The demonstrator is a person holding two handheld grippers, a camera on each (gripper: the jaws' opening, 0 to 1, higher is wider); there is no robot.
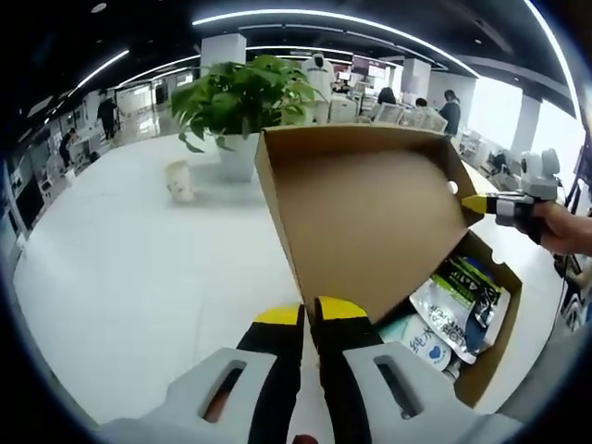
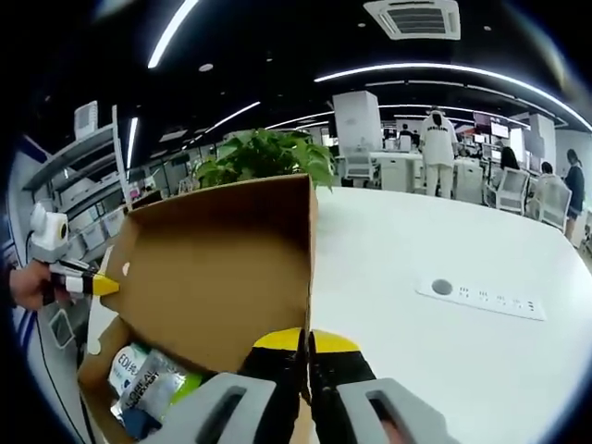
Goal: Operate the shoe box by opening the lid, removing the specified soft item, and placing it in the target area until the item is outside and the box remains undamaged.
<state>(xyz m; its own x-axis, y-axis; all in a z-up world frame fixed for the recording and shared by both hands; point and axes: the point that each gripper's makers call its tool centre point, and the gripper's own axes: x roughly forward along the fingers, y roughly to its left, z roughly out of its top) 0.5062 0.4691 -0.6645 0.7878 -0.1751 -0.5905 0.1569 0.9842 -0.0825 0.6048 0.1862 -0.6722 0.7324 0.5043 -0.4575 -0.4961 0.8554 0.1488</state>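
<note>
The brown cardboard shoe box stands on a white table with its lid raised upright. My left gripper is shut on the lid's near corner edge. My right gripper reaches in from the right and pinches the lid's other corner. In the right gripper view the right gripper is shut on the lid, and the left gripper holds the far corner. Soft packets in white, green and black lie inside the box, where the packets show again.
A potted plant and a small pale cup stand on the table behind the box. A white power strip is set in the table to the right. People and desks fill the office background.
</note>
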